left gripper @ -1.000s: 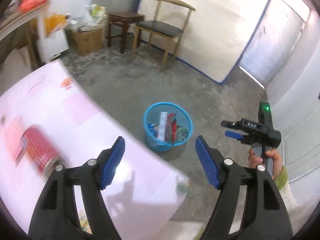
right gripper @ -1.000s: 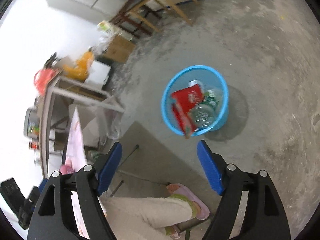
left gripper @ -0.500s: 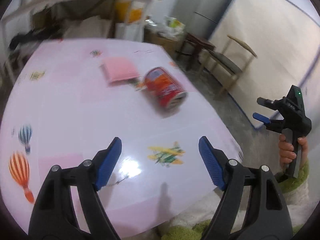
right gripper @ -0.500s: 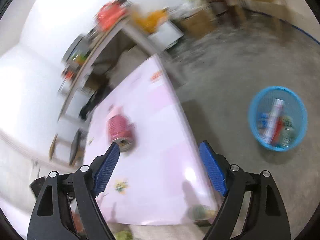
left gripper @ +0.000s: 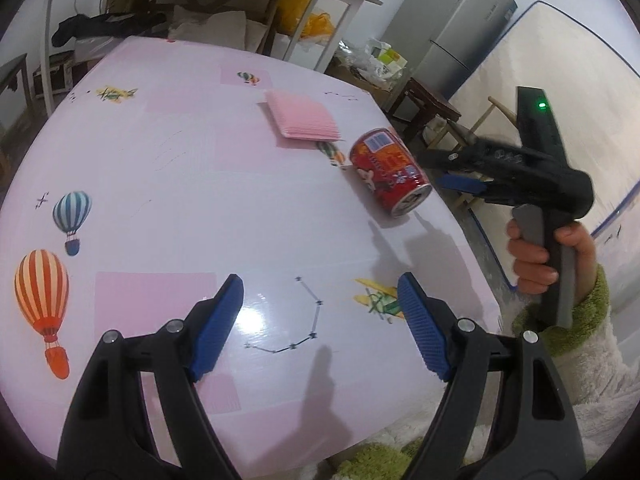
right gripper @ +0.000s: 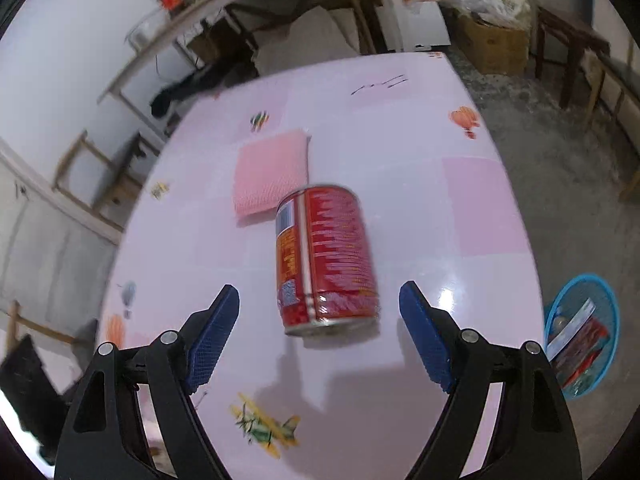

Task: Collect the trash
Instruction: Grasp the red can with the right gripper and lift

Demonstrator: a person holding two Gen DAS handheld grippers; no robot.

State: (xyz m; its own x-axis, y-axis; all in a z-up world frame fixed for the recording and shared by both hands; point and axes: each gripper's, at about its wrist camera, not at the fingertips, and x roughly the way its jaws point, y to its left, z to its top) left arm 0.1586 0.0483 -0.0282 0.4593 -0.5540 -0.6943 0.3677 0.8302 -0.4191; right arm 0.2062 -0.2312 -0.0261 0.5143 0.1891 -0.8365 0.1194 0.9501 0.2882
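Red can (right gripper: 326, 258), pink cloth (right gripper: 272, 172) (balloon-printed pink table (left gripper: 160, 200))

A red labelled tin can (right gripper: 326, 258) is laid on its side on the pink worktop (right gripper: 460, 208), just before a pink ribbed pad (right gripper: 272, 174). A blue mesh basket (right gripper: 582, 336) is stood on the floor, right of the worktop.

A red can (right gripper: 326, 258) lies on its side on the pink counter (right gripper: 472, 208), ahead of the right gripper (right gripper: 319, 334) and its parted jaws. A pink pad (right gripper: 270, 174) sits just beyond; a blue basket (right gripper: 600, 292) holds trash on the floor.
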